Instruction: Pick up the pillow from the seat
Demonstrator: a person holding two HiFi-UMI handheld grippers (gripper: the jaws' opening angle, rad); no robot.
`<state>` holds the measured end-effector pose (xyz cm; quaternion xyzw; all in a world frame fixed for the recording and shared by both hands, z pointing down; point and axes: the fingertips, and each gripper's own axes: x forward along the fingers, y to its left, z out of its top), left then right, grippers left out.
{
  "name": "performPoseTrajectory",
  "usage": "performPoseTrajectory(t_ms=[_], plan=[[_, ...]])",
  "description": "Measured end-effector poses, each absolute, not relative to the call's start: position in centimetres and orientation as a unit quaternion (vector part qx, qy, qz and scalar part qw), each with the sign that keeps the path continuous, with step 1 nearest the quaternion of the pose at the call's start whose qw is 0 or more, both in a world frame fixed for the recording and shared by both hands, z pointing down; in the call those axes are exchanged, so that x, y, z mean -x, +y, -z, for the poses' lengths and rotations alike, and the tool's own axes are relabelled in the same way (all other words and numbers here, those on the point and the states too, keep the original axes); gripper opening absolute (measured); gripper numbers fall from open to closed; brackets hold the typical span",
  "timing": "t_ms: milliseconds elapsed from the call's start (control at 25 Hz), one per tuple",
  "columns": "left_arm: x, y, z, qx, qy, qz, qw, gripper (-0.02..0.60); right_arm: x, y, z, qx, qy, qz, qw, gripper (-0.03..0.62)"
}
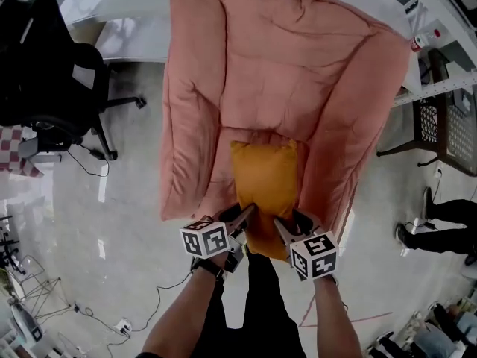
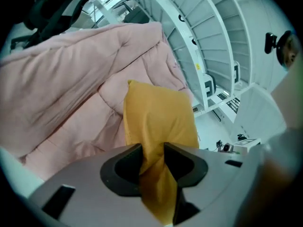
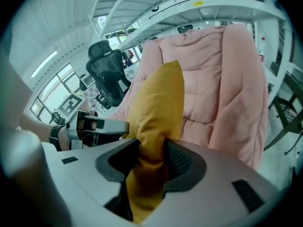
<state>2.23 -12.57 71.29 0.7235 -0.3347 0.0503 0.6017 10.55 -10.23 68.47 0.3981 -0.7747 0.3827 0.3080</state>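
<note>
1. While both forearms reach in from the bottom of the head view, the left gripper [image 2: 152,156] is clamped on a bunched fold of the mustard-yellow fabric pillow [image 1: 264,185], with the cloth squeezed tight between its pads.
2. Same story at the right gripper [image 3: 151,157]: its jaws are clenched on the pillow's near edge, and the pinched fabric spills out below them. The two grippers sit just beside each other, one at each side of that edge.
3. The pillow's near end is held at the seat's front lip and its body stretches away over the cushion. In both gripper views it stands up ahead of the jaws. Whether its far end brushes the padding, I can't tell.
4. Beyond it is the big salmon-pink quilted armchair seat [image 1: 298,73], with a padded back and side bolsters.
5. Farther off to the left, a black swivel office chair [image 1: 52,80] stands on the pale glossy floor [image 1: 134,222], well apart from the action.
6. My read is that the grasp is made and the lift is the step in hand. The next move calls for both grippers to hold their pinch and rise together, evenly, so the soft pillow comes clear without slipping from those thin folds.
</note>
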Motion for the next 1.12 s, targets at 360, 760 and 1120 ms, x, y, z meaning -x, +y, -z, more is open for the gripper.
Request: performPoseTrajectory(t_ms=[360,760,1120], plan=[[-1.4,-14.1,-57.2,-0.797,-0.331,-0.051,0.502,0.141,-9.8,-10.5,-55.7,-0.453,-0.804,-0.321,0.214,0.172],[-1.0,-16.7,-40.1,-0.874,-0.327,-0.024,0.359,0.141,-9.3,-12.4,-40.1,-0.498,-0.835,-0.206,0.11,0.172],[-0.5,-16.5,-28.6,-0.909,-0.33,0.0,0.253,0.141,-8.8,-12.2,-29.7,-0.513,-0.847,-0.128,0.054,0.175]])
